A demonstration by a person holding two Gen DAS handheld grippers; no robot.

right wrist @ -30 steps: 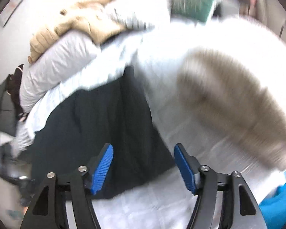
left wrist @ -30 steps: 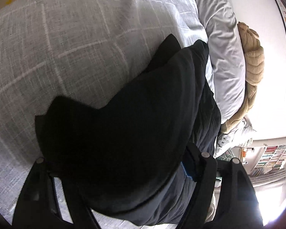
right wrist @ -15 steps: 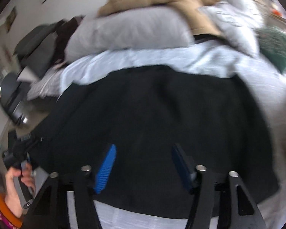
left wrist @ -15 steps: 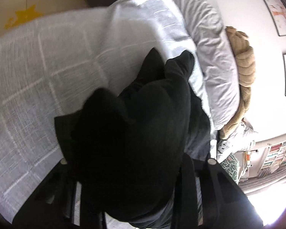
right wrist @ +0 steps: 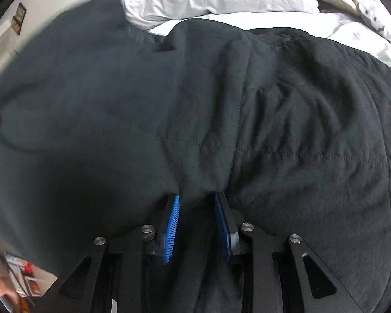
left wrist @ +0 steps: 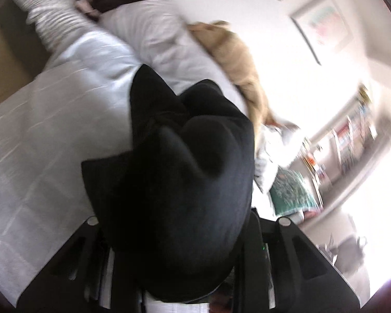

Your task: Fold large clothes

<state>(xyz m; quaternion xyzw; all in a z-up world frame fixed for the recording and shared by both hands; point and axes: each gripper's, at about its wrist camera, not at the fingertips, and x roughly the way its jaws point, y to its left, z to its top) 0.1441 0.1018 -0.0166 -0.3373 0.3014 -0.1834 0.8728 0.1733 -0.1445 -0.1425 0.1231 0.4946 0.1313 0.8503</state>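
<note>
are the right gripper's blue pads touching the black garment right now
Touching. In the right wrist view a ridge of the black garment is pinched between the right gripper, and the fabric bunches against both blue pads.

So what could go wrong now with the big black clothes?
The right gripper pinches only a narrow ridge of the wrinkled black quilted garment, so it might slip out. The left gripper is buried under a bunched black lump of cloth; the fold may come out lumpy. A pull could also drag the white checked bed cover.
</note>
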